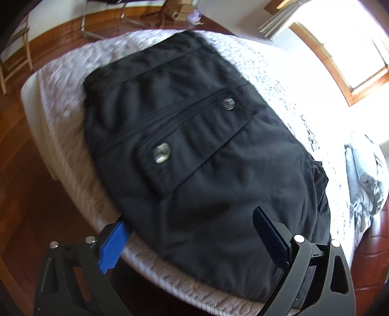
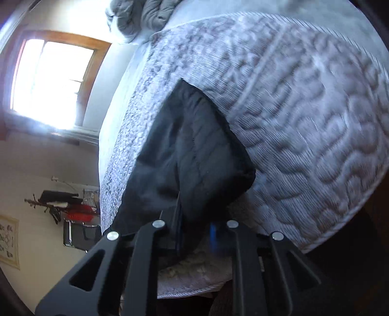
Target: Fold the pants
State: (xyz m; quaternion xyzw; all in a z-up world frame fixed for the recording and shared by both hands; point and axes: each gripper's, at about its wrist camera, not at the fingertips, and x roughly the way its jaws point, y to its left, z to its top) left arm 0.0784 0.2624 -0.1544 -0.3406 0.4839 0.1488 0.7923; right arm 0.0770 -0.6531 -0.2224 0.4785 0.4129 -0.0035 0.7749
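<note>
Black pants [image 1: 194,145] lie spread across the white quilted bed [image 1: 63,80], with a flap pocket and two metal snaps facing up. My left gripper [image 1: 189,233] is open, its blue-padded fingers [image 1: 114,245] spread wide over the near edge of the pants, touching nothing. In the right wrist view, my right gripper [image 2: 194,233] is shut on a bunched black end of the pants [image 2: 192,150] at the bed's edge; the fabric hides most of the finger pads.
Grey crumpled bedding [image 1: 364,175] lies at the head of the bed, also in the right wrist view [image 2: 145,14]. A bright window [image 2: 48,82] is beside the bed. Wooden floor [image 1: 26,194] surrounds it. A chair [image 1: 14,58] stands far left.
</note>
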